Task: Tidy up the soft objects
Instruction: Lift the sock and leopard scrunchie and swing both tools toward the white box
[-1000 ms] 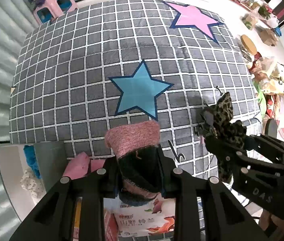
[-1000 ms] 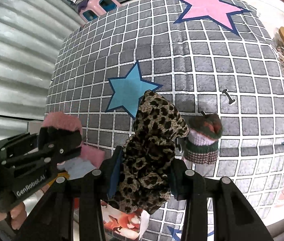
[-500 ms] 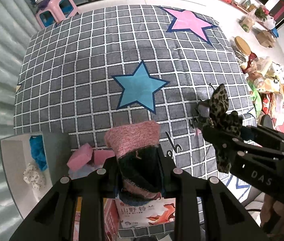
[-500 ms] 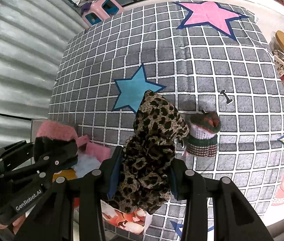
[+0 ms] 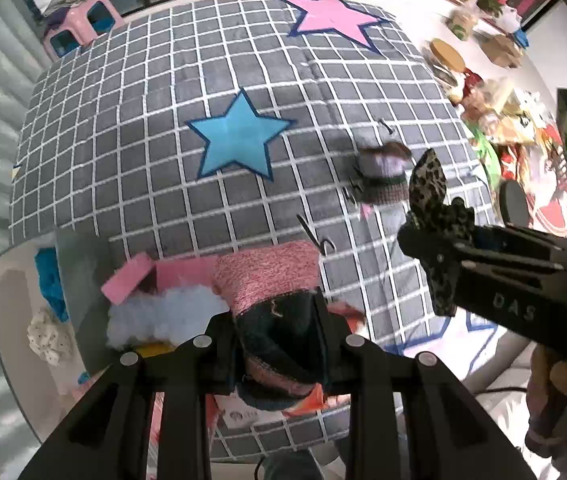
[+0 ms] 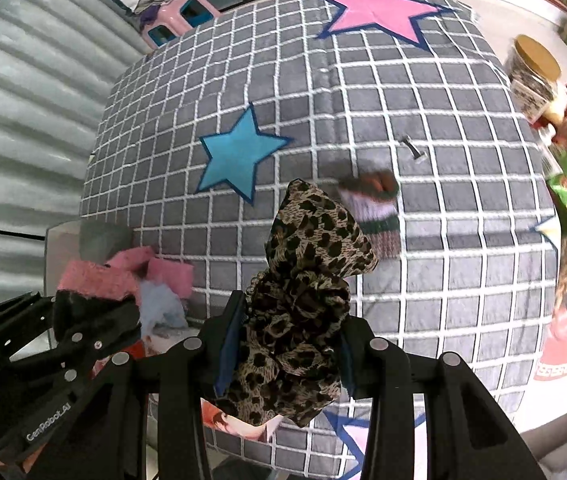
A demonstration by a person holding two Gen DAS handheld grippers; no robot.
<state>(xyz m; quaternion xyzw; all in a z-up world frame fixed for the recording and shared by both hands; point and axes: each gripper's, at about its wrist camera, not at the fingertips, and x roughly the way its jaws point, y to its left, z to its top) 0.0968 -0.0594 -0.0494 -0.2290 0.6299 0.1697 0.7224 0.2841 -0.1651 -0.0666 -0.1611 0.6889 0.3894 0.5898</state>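
My left gripper (image 5: 279,316) is shut on a pink and dark blue sock (image 5: 271,276), held above the near left edge of the grey checked mat (image 5: 155,132); it also shows in the right wrist view (image 6: 95,308). My right gripper (image 6: 291,320) is shut on a leopard-print scrunchie (image 6: 307,256), which also shows in the left wrist view (image 5: 431,196). A white, green and red knitted sock (image 6: 375,208) lies on the mat right of the blue star (image 6: 239,152).
A white bin (image 5: 7,300) with blue and spotted cloth stands at the near left. Pink sponges (image 5: 131,280) and pale blue fluff (image 5: 159,312) lie beside it. A pink stool (image 5: 83,28) stands at the far left. Jars and clutter (image 5: 483,80) line the right.
Both grippers have pulled back and risen, so more of the mat's near edge, the bin and the sponges show. The knitted sock stays on the mat.
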